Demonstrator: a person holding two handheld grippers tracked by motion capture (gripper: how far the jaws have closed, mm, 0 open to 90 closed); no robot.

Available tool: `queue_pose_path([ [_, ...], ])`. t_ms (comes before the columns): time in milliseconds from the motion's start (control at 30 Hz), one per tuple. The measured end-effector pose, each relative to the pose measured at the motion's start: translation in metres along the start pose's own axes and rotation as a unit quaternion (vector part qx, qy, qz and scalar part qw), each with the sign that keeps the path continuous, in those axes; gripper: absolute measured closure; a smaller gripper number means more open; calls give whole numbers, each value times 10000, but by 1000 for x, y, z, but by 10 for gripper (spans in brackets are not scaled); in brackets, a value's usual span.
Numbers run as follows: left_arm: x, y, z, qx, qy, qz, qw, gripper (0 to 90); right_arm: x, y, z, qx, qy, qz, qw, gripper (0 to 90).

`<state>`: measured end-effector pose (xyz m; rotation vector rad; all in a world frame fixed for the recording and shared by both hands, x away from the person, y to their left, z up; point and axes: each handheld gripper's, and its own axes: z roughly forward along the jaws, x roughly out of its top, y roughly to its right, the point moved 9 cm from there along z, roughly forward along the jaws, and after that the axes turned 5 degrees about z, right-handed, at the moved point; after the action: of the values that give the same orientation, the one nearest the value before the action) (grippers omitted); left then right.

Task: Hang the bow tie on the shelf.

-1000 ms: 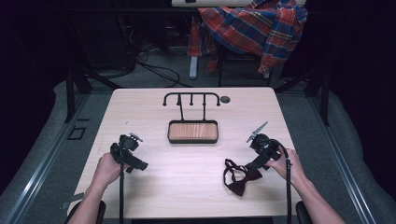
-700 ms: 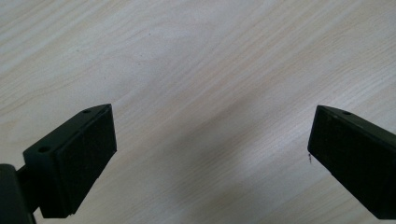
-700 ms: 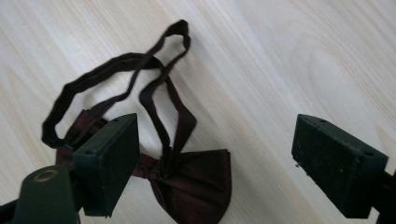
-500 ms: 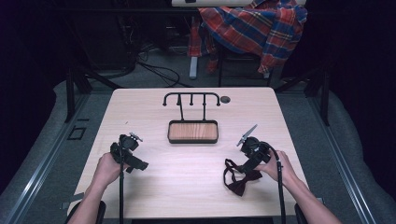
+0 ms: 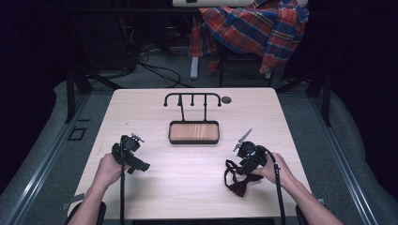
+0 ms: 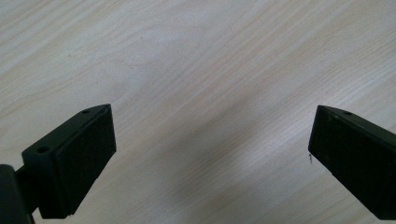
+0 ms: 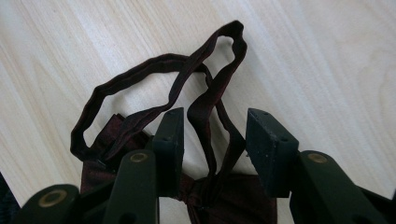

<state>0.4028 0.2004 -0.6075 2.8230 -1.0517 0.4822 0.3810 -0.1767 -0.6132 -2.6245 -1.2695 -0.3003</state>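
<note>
A dark maroon bow tie (image 5: 238, 182) with a looped strap lies on the wooden table (image 5: 187, 187) at the front right. In the right gripper view the bow tie (image 7: 140, 116) is spread out under my right gripper (image 7: 215, 135). Its jaws stand partly apart on either side of one strap fold, without pinching it. In the high view my right gripper (image 5: 240, 168) sits at the tie's upper edge. At the front left, my left gripper (image 5: 140, 166) is held low over the table. Its jaws are wide apart over bare wood in the left gripper view (image 6: 210, 158).
A black hook rack (image 5: 192, 96) rises from a wood-lined tray (image 5: 194, 132) at the table's middle back. A small round grommet (image 5: 226, 100) sits near the far edge. A plaid shirt (image 5: 253, 23) hangs over a chair behind the table.
My right gripper has moved left and toward the near edge, down onto the bow tie, so its jaws now straddle the strap. The left gripper has stayed put.
</note>
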Motion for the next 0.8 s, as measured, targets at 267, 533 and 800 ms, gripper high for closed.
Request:
queue_pose_path([
  [267, 0, 0, 0, 27, -15, -2, 10000, 8, -6, 4, 6, -197, -260, 127, 9994, 681],
  [533, 0, -1, 0, 27, -10, -9, 10000, 9, -9, 4, 10, -363, -401, 121, 9985, 840],
  [800, -1, -2, -1, 42, -27, 1, 10000, 10, -7, 2, 4, -542, -305, 62, 9980, 878],
])
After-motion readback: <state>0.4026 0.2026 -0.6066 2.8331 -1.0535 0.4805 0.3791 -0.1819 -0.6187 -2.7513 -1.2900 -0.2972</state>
